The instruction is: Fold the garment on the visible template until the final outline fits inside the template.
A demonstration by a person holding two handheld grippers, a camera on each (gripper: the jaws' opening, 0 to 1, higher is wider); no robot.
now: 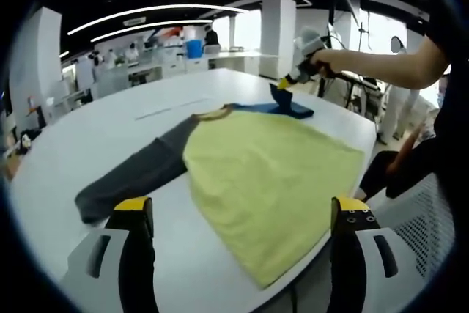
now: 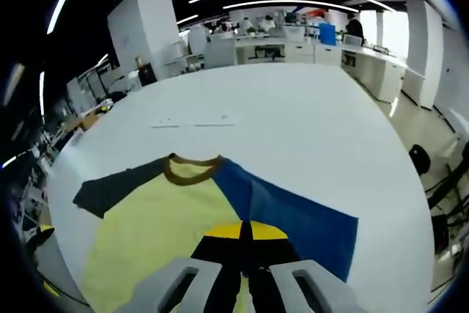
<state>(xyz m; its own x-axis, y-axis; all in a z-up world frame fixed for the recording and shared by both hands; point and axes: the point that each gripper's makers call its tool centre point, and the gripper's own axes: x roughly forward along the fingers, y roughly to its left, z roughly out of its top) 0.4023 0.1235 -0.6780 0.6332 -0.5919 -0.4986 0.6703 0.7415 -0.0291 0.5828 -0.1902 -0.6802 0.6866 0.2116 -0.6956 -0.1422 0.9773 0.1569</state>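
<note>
A T-shirt lies flat on the white table (image 1: 88, 137). Its yellow body (image 1: 271, 181) is nearest to me, its dark grey sleeve (image 1: 135, 177) runs left and its blue sleeve (image 1: 289, 108) lies at the far end. My left gripper (image 1: 242, 214) hovers open above the shirt's near hem, one jaw on each side, holding nothing. My right gripper (image 1: 282, 89), held by a person's hand, is shut on the blue sleeve and lifts its edge. In the right gripper view the shut yellow tips of the right gripper (image 2: 245, 231) sit where the blue sleeve (image 2: 300, 214) meets the yellow body (image 2: 154, 225), near the brown collar (image 2: 192, 168).
Faint lines (image 2: 194, 121) mark the tabletop beyond the collar. A white mesh chair (image 1: 432, 210) stands at the table's near right edge. Office desks, white pillars and a blue bin (image 1: 194, 48) are far behind. The table stretches bare past the shirt.
</note>
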